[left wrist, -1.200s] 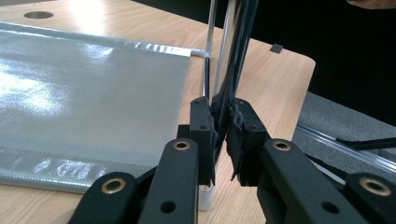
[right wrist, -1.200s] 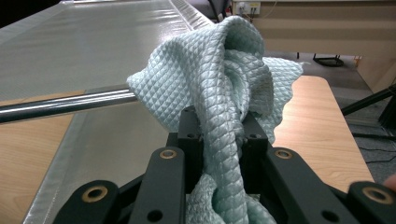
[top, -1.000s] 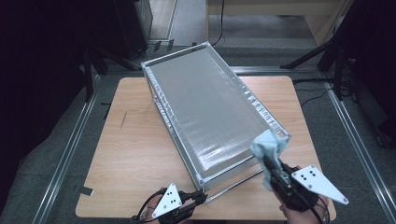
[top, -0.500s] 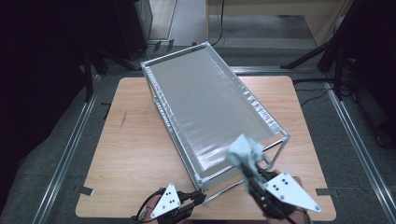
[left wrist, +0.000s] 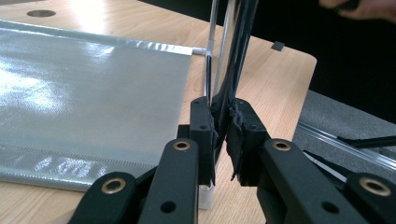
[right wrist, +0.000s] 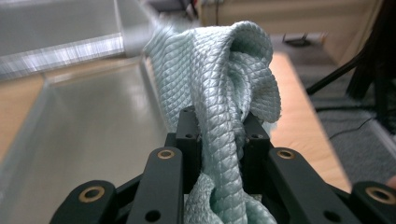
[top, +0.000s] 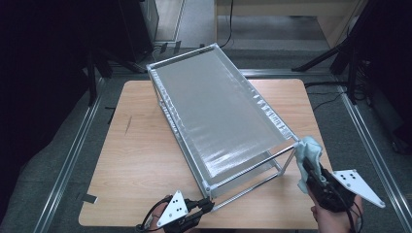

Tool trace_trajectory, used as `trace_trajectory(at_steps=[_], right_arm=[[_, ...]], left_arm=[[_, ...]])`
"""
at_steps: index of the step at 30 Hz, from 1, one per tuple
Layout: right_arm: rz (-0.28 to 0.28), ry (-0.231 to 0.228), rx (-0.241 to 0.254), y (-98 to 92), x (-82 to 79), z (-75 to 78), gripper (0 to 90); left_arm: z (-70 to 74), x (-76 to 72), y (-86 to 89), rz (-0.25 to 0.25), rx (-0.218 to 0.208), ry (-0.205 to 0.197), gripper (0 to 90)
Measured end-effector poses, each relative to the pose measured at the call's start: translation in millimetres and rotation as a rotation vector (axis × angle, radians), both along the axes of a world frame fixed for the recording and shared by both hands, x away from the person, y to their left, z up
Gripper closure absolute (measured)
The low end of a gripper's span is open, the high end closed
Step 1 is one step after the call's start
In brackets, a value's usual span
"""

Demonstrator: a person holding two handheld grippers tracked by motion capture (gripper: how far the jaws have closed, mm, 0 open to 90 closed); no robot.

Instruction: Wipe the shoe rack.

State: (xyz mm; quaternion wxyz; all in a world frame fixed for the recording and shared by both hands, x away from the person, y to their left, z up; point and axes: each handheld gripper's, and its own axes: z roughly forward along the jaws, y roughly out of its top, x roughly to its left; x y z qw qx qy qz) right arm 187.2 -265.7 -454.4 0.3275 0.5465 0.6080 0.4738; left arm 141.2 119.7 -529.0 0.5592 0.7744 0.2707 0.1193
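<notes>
Pale green cloth (right wrist: 224, 93) is pinched in my right gripper (top: 311, 172), touching, it seems, the near right corner of the metal rack (top: 214, 111) on the wooden table (top: 136, 160). My left gripper (left wrist: 223, 135) is clamped on a rack post (left wrist: 208, 70).

The cloth (right wrist: 224, 93) is pale, waffle-textured fabric. The rack (top: 252, 167) is shiny chromed metal tubing, its shelf (top: 218, 111) a glossy silver-grey woven sheet. The table (top: 141, 160) is matt light wood.
</notes>
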Motion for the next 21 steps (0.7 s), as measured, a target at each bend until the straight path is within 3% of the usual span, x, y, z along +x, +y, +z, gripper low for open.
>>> trace_trajectory(at_steps=[3,10,15,18,21], right_arm=[[0.033,0.055,-0.032,6.9,7.6,-17.5,74.8],[0.032,0.191,-0.065,9.9,21.5,-54.4,74.8],[0.039,0.302,-0.125,11.2,30.1,-78.0,74.9],[0.042,0.317,-0.133,8.9,31.3,-79.4,74.9],[0.033,0.273,-0.111,4.4,28.9,-69.4,75.0]], left_arm=[[-0.1,0.1,0.1,-0.001,0.000,0.000,81.3],[-0.2,0.1,0.2,-0.002,-0.001,0.002,81.3],[-0.1,0.2,0.2,-0.002,0.001,0.002,81.3],[-0.2,0.1,0.2,-0.002,0.002,0.002,81.3],[-0.3,0.2,0.3,-0.003,0.002,0.002,81.2]])
